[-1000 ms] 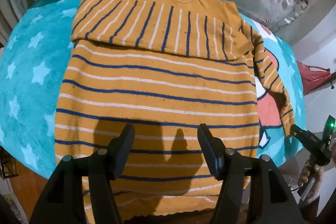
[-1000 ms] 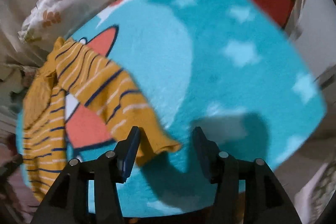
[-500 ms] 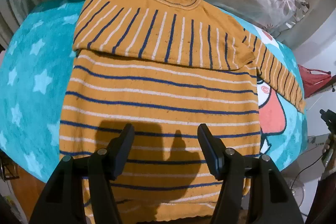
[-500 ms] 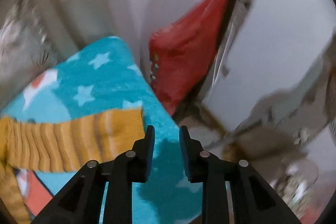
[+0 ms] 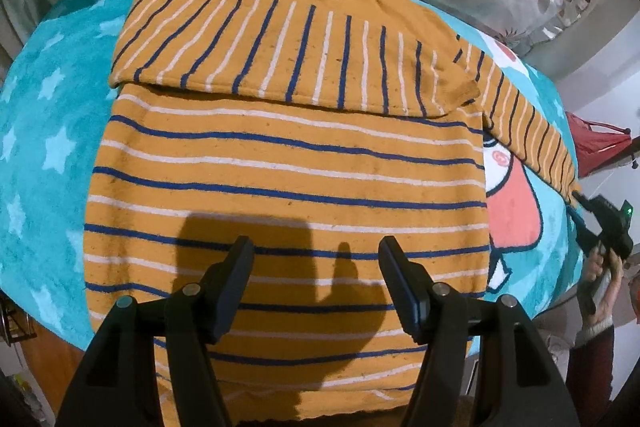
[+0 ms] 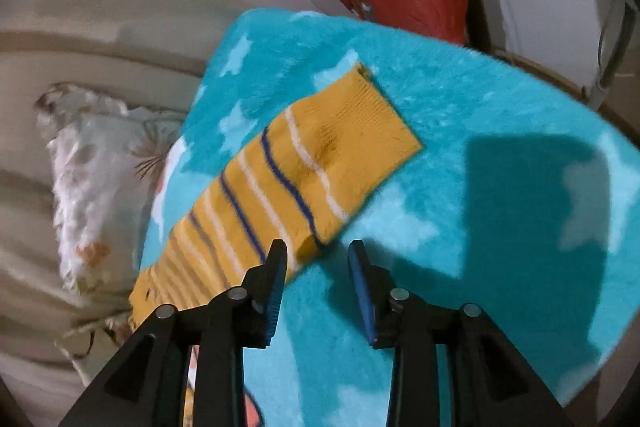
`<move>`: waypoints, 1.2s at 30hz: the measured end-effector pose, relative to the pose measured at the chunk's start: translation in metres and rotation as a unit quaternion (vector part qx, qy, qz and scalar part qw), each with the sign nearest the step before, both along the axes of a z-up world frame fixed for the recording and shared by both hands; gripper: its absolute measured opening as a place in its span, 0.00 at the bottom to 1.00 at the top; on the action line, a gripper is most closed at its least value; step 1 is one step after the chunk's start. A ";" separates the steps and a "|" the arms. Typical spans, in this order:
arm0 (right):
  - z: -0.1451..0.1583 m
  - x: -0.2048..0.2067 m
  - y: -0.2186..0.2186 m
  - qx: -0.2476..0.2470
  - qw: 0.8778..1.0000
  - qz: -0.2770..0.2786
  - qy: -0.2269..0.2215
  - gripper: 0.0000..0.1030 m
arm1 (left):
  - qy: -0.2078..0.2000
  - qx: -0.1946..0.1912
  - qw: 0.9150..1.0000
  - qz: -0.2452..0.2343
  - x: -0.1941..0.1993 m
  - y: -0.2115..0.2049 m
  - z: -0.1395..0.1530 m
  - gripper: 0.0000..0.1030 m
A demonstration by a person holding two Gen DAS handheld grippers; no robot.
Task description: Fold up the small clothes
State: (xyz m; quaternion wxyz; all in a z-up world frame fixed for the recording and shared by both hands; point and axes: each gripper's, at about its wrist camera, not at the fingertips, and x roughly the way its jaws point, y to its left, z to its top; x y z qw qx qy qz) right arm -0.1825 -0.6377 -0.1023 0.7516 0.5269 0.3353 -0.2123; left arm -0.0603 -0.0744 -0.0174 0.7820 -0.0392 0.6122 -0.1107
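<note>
Right claw point(image 6: 317, 269) opening beside the sweater sleeve point(image 6: 304, 163).

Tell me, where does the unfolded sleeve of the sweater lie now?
The sleeve lies stretched flat on the teal star blanket, its cuff just ahead of the right gripper, whose jaws are opening, empty.

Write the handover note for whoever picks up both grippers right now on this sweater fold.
Left gripper: open, empty, over the sweater hem.
Right gripper: jaws opening, nothing between them, beside the sleeve cuff.
Sweater lies flat on the teal blanket.
Done: one sleeve folded across the chest; the other stretched straight out sideways.
Left: fold that sleeve in, then fold the body.
</note>
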 end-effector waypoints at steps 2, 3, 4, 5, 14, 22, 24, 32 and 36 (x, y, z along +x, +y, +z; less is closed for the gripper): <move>0.001 0.011 0.000 -0.014 1.000 -0.010 0.008 0.36 | 0.001 0.002 1.000 0.006 -0.001 0.003 0.000 0.62; 0.003 0.018 0.000 -0.024 1.000 -0.011 0.014 0.36 | 0.002 0.002 1.000 0.007 -0.001 0.005 0.000 0.62; 0.003 0.025 0.000 -0.034 0.999 -0.014 0.018 0.36 | 0.003 0.002 1.000 0.011 -0.002 0.008 0.000 0.62; 0.003 0.031 -0.001 -0.042 0.999 -0.019 0.021 0.36 | 0.004 0.003 1.000 0.016 -0.002 0.011 -0.001 0.62; 0.029 0.046 -0.003 -0.086 0.995 -0.025 0.044 0.06 | 0.009 -0.005 0.999 0.052 -0.006 0.044 -0.001 0.62; 0.141 0.113 0.099 -0.203 0.975 0.090 -0.033 0.06 | -0.012 -0.023 0.998 0.056 -0.001 0.084 0.007 0.62; 0.159 0.134 0.132 -0.206 0.969 0.124 -0.055 0.06 | -0.017 -0.033 0.997 0.061 0.004 0.098 0.008 0.62; 0.177 0.235 0.325 -0.203 0.925 0.311 -0.084 0.06 | -0.037 -0.034 0.997 0.065 0.014 0.164 0.004 0.62; 0.151 0.275 0.423 -0.190 0.897 0.393 -0.071 0.06 | -0.039 -0.036 0.995 0.088 0.028 0.209 0.003 0.62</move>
